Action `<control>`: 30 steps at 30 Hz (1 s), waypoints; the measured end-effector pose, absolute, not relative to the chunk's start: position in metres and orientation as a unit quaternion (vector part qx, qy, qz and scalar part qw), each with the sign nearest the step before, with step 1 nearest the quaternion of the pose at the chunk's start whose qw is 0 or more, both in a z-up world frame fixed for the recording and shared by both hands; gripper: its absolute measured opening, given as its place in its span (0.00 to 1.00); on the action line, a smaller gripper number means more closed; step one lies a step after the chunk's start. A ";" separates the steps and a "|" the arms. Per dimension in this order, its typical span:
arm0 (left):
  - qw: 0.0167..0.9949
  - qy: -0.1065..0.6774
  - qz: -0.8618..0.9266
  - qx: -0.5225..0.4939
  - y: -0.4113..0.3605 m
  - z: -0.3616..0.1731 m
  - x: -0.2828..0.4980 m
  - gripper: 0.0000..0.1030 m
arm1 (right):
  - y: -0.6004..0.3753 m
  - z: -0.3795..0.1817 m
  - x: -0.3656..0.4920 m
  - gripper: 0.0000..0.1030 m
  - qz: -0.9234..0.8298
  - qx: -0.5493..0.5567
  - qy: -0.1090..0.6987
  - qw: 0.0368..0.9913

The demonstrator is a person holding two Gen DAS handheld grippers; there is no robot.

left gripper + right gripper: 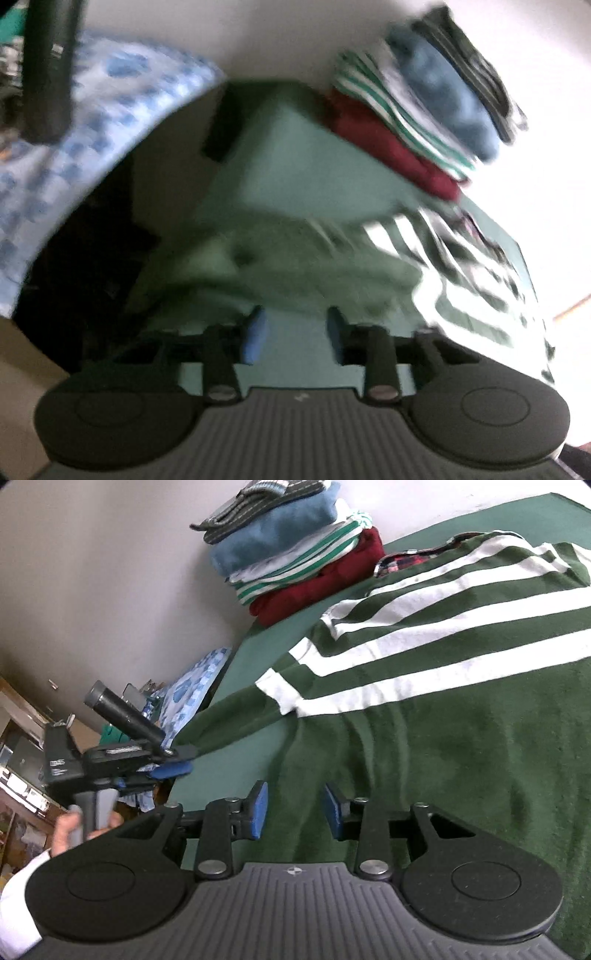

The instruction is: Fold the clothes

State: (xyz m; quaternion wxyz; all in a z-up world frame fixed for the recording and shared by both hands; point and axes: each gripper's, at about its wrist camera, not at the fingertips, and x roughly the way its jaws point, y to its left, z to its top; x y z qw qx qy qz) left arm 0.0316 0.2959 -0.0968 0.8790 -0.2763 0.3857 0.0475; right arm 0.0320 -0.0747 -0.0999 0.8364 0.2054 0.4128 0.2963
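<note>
- A green worktop (236, 657) fills most of both views, with a pale wall (92, 572) behind it.
- A big green shirt with white stripes (443, 686) lies spread flat on the worktop. It covers the near and right part.
- A stack of folded clothes (295, 554) sits at the far edge, by the wall. A red piece is at the bottom, then a green-and-white striped one, a blue one, and a dark striped one on top.
- A red checked cloth (410, 559) peeks out from behind the top of the shirt, just beside the stack.
- A blue and white patterned cloth (192, 690) lies past the left end of the worktop.
- The right hand-held gripper (294, 810) hangs over the plain green part of the shirt. Its blue fingers (258, 808) stand apart and grip nothing.
- The left hand-held gripper (295, 332) is at the left edge of the shirt. In the right wrist view its fingers look pinched on the shirt's edge. Its own view is blurry, and there the fingers look apart, so I cannot tell.
- A hand (70, 830) with a white sleeve holds the left one.
</note>
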 end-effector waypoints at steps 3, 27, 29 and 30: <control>0.886 0.350 0.054 -0.300 0.320 -0.088 0.039 0.24 | -0.074 -0.100 0.030 0.37 0.298 0.203 0.413 0.837; 0.913 0.390 0.107 -0.052 0.326 -0.100 -0.013 0.77 | 0.031 -0.116 0.084 0.43 0.340 0.199 0.452 0.800; 0.911 0.394 0.110 -0.060 0.336 -0.105 -0.013 0.77 | 0.044 -0.119 0.089 0.44 0.339 0.196 0.456 0.799; 0.909 0.396 0.105 -0.075 0.342 -0.107 -0.011 0.77 | 0.048 -0.119 0.090 0.44 0.340 0.194 0.456 0.799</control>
